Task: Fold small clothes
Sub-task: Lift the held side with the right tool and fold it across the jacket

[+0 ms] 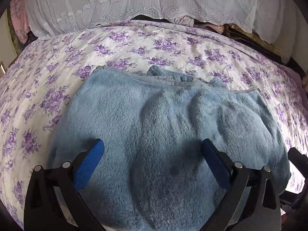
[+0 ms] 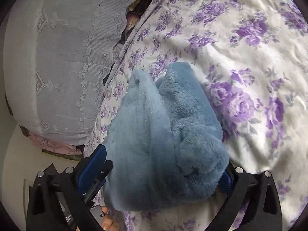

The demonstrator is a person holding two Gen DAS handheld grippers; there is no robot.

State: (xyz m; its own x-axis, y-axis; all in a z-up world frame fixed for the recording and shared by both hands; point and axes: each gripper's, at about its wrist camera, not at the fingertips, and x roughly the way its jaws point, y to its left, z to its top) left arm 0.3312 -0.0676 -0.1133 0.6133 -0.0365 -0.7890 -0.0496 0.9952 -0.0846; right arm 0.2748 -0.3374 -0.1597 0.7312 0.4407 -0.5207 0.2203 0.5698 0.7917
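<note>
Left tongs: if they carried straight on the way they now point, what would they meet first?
Probably the blue fleece garment: the open left tongs hang over it, its pile filling the space between the fingers. How far above is unclear.

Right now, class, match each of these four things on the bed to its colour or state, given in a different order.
Things:
1. fleece garment
2. bedspread
3. left gripper
4. lace cover

Descriptions:
A. white with purple roses
B. jaws wide apart, nothing between them
C. fluffy light blue
D. sheer white, embroidered flowers

Pairs: 1-C, 2-A, 3-B, 4-D
</note>
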